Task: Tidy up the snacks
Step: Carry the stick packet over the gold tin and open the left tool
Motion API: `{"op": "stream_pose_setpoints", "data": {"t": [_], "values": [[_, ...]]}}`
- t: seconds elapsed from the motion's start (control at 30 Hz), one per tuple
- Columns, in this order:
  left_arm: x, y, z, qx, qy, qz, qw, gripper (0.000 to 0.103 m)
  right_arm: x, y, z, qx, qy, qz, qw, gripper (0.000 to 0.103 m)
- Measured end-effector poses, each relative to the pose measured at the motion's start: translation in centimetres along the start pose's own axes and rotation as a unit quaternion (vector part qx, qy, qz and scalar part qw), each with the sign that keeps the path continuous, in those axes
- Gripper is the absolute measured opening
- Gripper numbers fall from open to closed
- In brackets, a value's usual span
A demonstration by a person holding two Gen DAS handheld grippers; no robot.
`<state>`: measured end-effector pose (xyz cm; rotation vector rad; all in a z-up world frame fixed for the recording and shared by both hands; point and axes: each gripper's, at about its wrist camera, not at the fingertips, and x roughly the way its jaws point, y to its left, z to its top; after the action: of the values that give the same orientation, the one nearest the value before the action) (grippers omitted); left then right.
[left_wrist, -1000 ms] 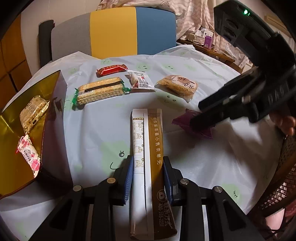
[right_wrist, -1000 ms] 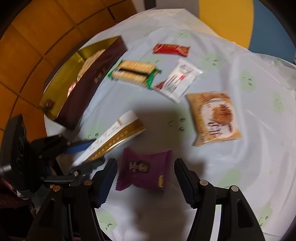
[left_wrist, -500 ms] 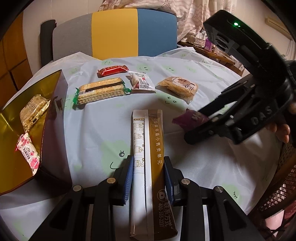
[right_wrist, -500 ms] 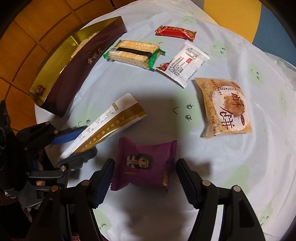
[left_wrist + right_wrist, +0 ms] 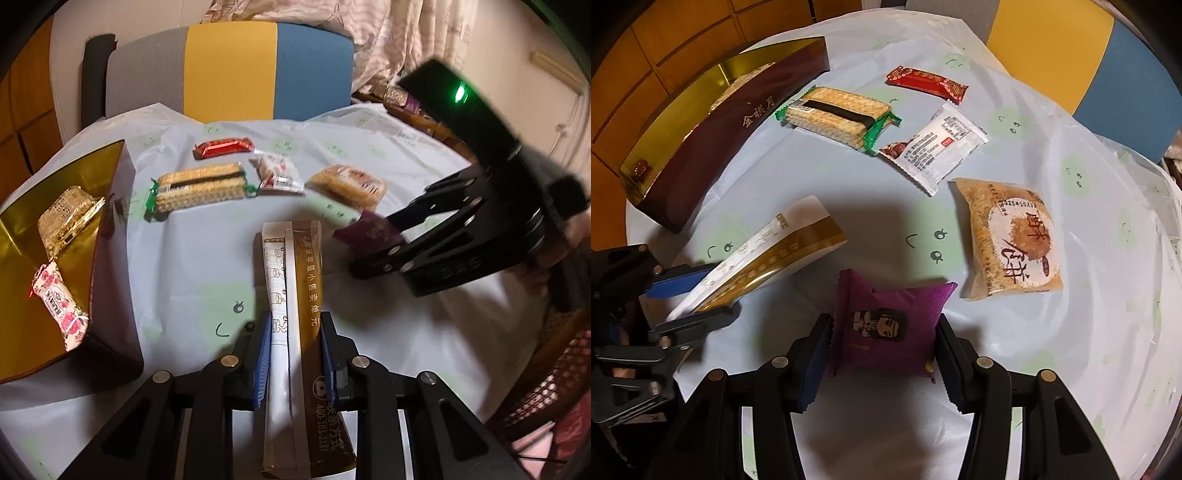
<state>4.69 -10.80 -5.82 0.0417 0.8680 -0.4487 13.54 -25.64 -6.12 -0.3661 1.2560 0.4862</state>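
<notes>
My left gripper is closing, its blue pads pressed on a long white-and-brown sachet that sticks out forward over the table. From the right wrist view, that gripper and sachet sit at the left. My right gripper points steeply down and is closing on a purple snack packet. Both pads touch the packet's sides and pinch it. The left wrist view shows the packet between the right gripper's fingers.
A maroon box with gold lining stands at the left and holds two packets. On the pale tablecloth lie a cracker pack, a red bar, a white packet and a tan pastry. A chair stands behind.
The right gripper has come down around the purple packet and its jaws have narrowed onto the packet's sides. The left gripper keeps its hold on the sachet and has barely moved.
</notes>
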Motion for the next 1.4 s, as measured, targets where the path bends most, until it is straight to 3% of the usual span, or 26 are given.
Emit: {"op": "stream_pose_setpoints", "data": {"t": [0.2, 0.3, 0.4, 0.5, 0.57, 0.67, 0.77, 1.0, 1.07, 1.17, 1.23, 1.4], "values": [[-4.0, 1.2, 2.0, -0.044, -0.039, -0.042, 0.9974, 0.024, 0.1, 0.0, -0.2, -0.005, -0.003, -0.004, 1.000, 0.055], [-6.7, 3.4, 3.3, -0.081, -0.074, -0.037, 0.9932, 0.025, 0.1, 0.0, -0.1, -0.005, -0.003, -0.005, 1.000, 0.055], [-8.8, 7.4, 4.3, -0.150, -0.096, -0.013, 0.9840, 0.025, 0.1, 0.0, -0.1, -0.005, -0.003, -0.005, 1.000, 0.055], [-9.5, 12.2, 4.8, -0.214, -0.099, 0.033, 0.9712, 0.025, 0.1, 0.1, -0.2, -0.005, -0.004, -0.007, 1.000, 0.055], [-9.6, 15.2, 4.6, -0.254, -0.091, 0.069, 0.9604, 0.025, 0.1, 0.1, -0.2, -0.007, -0.004, -0.008, 1.000, 0.055], [-9.5, 18.9, 3.8, -0.309, -0.078, 0.094, 0.9432, 0.025, 0.2, 0.1, -0.1, -0.007, -0.003, -0.010, 1.000, 0.056], [-9.2, 20.9, 3.1, -0.329, -0.066, 0.123, 0.9339, 0.026, 0.2, 0.1, -0.1, -0.007, -0.004, -0.010, 1.000, 0.056], [-7.9, 22.3, 2.3, -0.330, -0.048, 0.159, 0.9292, 0.031, 0.2, 0.0, -0.1, -0.008, -0.003, -0.010, 1.000, 0.056], [-7.4, 22.7, 2.2, -0.322, -0.041, 0.164, 0.9314, 0.031, 0.2, 0.0, -0.1, -0.008, -0.003, -0.009, 1.000, 0.056], [-7.1, 22.9, 2.0, -0.312, -0.037, 0.170, 0.9342, 0.040, 0.2, 0.0, -0.1, -0.008, -0.003, -0.009, 1.000, 0.056], [-7.2, 22.7, 1.9, -0.310, -0.039, 0.170, 0.9345, 0.039, 0.2, 0.0, -0.1, -0.008, -0.003, -0.009, 1.000, 0.057], [-7.6, 20.5, 2.2, -0.271, -0.050, 0.175, 0.9452, 0.039, 0.2, 0.0, -0.1, -0.008, -0.003, -0.009, 1.000, 0.057]]}}
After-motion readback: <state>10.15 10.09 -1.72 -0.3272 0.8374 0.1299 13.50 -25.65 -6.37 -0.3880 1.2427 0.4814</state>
